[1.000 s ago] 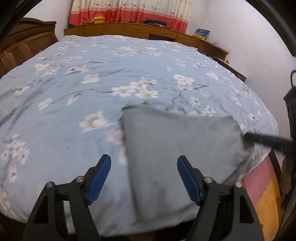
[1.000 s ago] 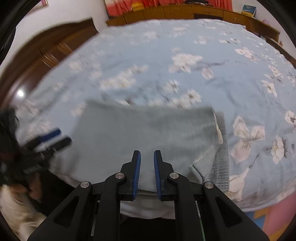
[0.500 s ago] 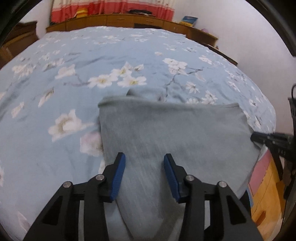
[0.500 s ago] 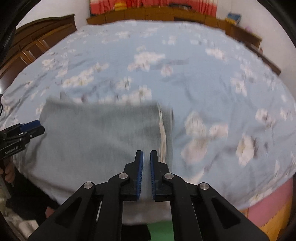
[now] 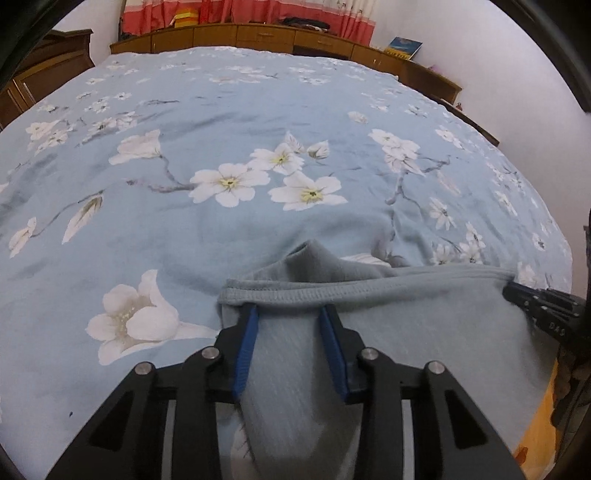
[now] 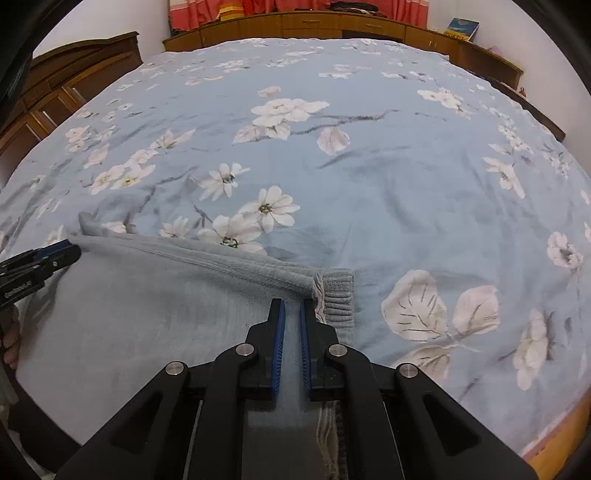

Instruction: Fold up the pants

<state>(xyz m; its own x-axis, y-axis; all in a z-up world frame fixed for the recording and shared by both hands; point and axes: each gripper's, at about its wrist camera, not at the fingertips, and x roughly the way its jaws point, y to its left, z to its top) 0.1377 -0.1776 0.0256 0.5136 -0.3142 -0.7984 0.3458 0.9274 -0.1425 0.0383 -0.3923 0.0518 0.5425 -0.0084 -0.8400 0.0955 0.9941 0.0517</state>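
Grey pants [image 5: 424, 332] lie folded at the near edge of a blue flowered bed cover [image 5: 221, 110]. My left gripper [image 5: 288, 310] pushes its tips in under the stitched far hem at the pants' left end. Its jaws are closing, with a strip of grey cloth between the blue pads. In the right wrist view the pants [image 6: 147, 314] end in a ribbed band [image 6: 338, 295]. My right gripper [image 6: 291, 302] is shut on the cloth just left of that band. Each view shows the other gripper at the hem's far corner: right gripper [image 5: 509, 290], left gripper [image 6: 70, 251].
Low wooden cabinets [image 5: 258, 35] and a red curtain [image 5: 229, 11] run along the head of the bed, and a dark wardrobe [image 6: 74, 74] stands on the left. A person's hand [image 6: 9, 343] shows at the left edge. Orange flooring [image 6: 561, 424] lies below the bed's near right corner.
Both grippers moved forward and down to the pants' far hem. The left jaws narrowed from wide apart onto the cloth. The right jaws drew together on the cloth.
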